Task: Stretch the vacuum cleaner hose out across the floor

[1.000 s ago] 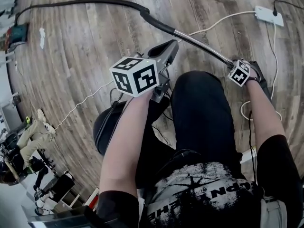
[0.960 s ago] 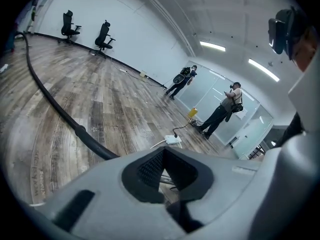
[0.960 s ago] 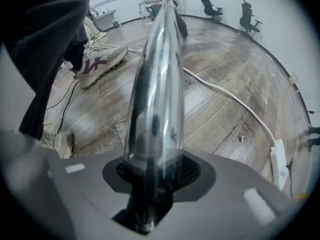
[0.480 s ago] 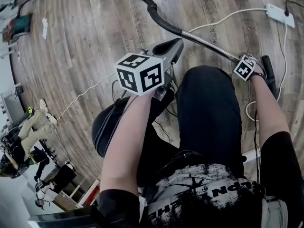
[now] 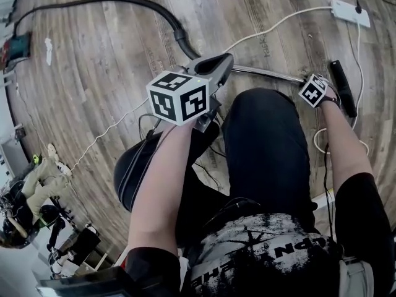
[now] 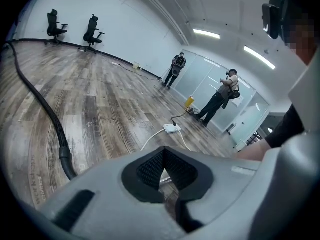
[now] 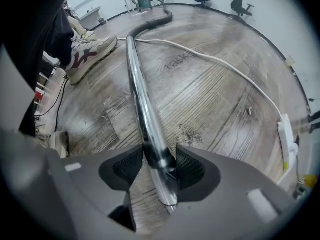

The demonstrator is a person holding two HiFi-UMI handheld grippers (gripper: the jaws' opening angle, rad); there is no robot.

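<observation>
chrome wand [image 7: 145, 109] has dropped flat onto the floor [image 7: 210, 99], right gripper [image 7: 159, 165] jaws just spread loose around it, left gripper [image 6: 162, 171] closed empty; hose [image 6: 56, 129] curved, stretch unfinished.

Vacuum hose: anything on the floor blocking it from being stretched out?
Only a white cable: it runs from the power strip across the boards and crosses the metal tube close to where the hose joins it. It lies flat and thin, so it probably won't stop the hose. Nothing else visible lies in its path.
</observation>
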